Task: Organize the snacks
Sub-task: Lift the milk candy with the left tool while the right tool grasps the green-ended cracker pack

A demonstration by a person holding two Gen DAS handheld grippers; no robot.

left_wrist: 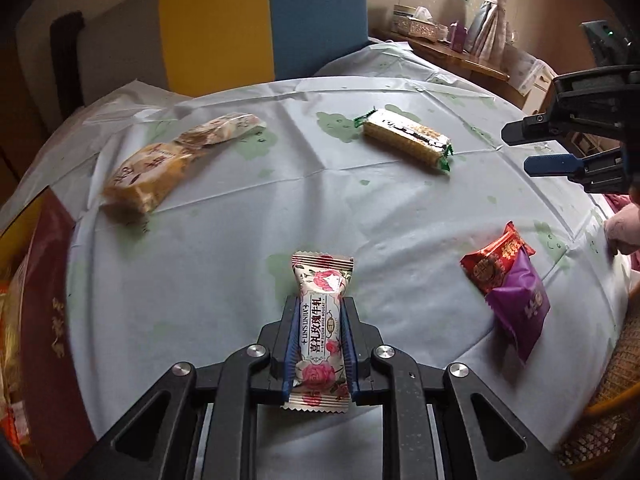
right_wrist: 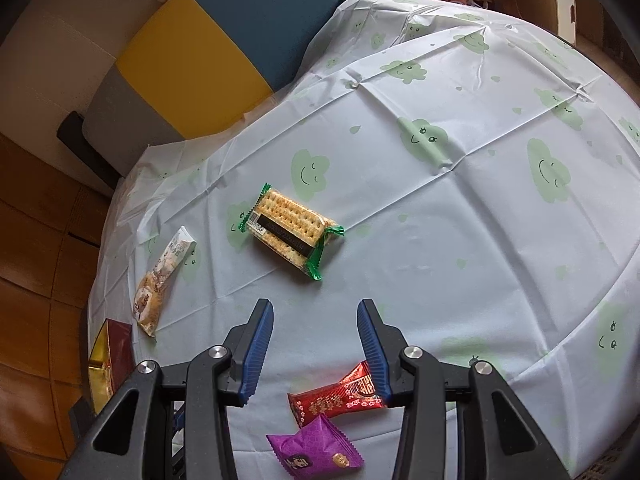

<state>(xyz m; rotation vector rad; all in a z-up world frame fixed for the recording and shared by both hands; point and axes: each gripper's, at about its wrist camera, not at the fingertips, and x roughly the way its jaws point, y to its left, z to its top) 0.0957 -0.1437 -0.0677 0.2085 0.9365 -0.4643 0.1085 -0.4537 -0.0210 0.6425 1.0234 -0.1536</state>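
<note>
**A:** Where did things stand on your side?

**B:** I had the left tongs (left_wrist: pixel 318 344) clamped on the rose nougat bar (left_wrist: pixel 320 328), pads pressing its long sides, so the bar's long axis ran straight out along the fingers, its far end sticking past the tips over the table (left_wrist: pixel 400 216). The red box (left_wrist: pixel 44 320) lay off to the left of those tongs, at the table's edge, and I judged that was where the bar should go, so the move turned on swinging left

**A:** And the right hand?

**B:** The right tongs (right_wrist: pixel 316 344) stood apart, holding nothing. The red packet (right_wrist: pixel 340 394) lay crosswise just under them, its right end tucked behind the right finger, with the purple packet (right_wrist: pixel 316 450) touching it nearer the camera. The cracker pack (right_wrist: pixel 290 232) sat ahead, long axis slanting, nearer the right tongs than the left

**A:** Anything you couldn't make out?

**B:** The box was cut off by the frame and blurred; I couldn't tell what it held. The pale pastry wrappers (left_wrist: pixel 172 160) overlapped, so their count was unclear
</note>
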